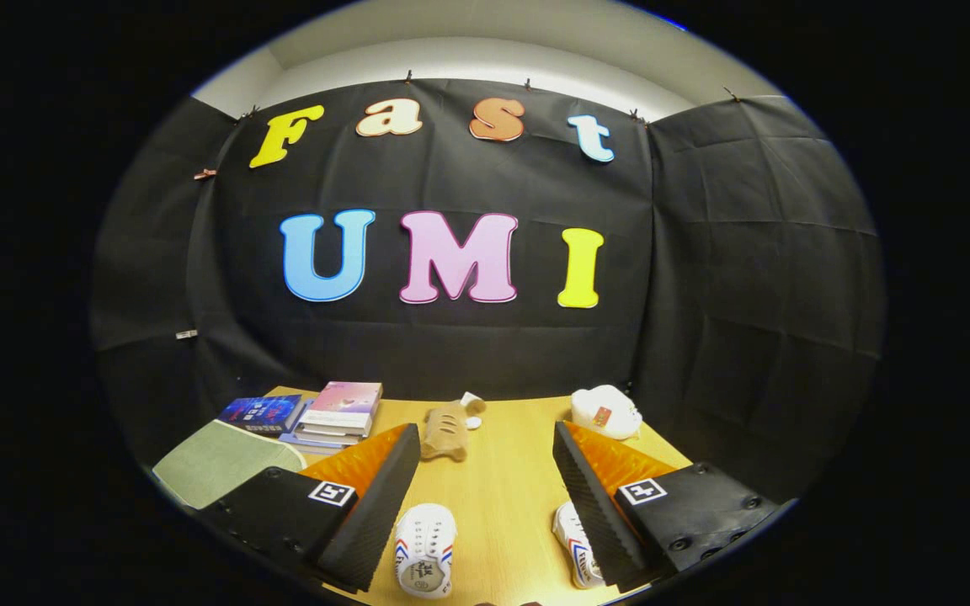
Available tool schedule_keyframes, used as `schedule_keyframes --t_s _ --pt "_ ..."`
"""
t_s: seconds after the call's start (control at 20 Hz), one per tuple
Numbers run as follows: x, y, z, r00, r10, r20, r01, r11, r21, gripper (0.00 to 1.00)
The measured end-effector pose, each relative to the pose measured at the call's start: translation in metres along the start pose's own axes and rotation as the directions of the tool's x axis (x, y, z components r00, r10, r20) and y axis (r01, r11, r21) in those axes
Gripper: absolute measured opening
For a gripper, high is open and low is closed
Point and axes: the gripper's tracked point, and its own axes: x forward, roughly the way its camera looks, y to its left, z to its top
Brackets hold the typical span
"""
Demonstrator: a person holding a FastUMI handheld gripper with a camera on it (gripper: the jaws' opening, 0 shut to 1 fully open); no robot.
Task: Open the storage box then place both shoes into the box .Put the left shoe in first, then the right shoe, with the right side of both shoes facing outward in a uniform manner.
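Two white shoes with red and blue stripes lie on the wooden table below my fingers. One shoe rests just inside the left finger. The other shoe is partly hidden under the right finger. My gripper hangs above them, open wide, with nothing between its fingers. A pale green box sits to the left, beyond the left finger; I take it for the storage box, and its lid looks shut.
A stack of books and a dark blue book lie at the table's far left. A tan plush toy sits ahead in the middle. A white rounded object rests at the far right by the cloth wall.
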Motion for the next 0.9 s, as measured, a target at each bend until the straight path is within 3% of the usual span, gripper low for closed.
schedule_keyframes --t_s 0.25,0.45,0.6,0.9 --pt "0.008 0.038 -0.035 0.977 0.164 -0.133 -0.15 0.983 0.11 0.98" --pt "0.01 0.083 -0.066 0.913 0.338 -0.227 -0.289 0.931 0.222 0.98" --pt "0.006 0.119 -0.097 0.82 0.485 -0.303 -0.384 0.86 0.337 0.98" --pt "-0.032 0.189 -0.152 0.546 0.723 -0.422 -0.498 0.686 0.531 0.98"
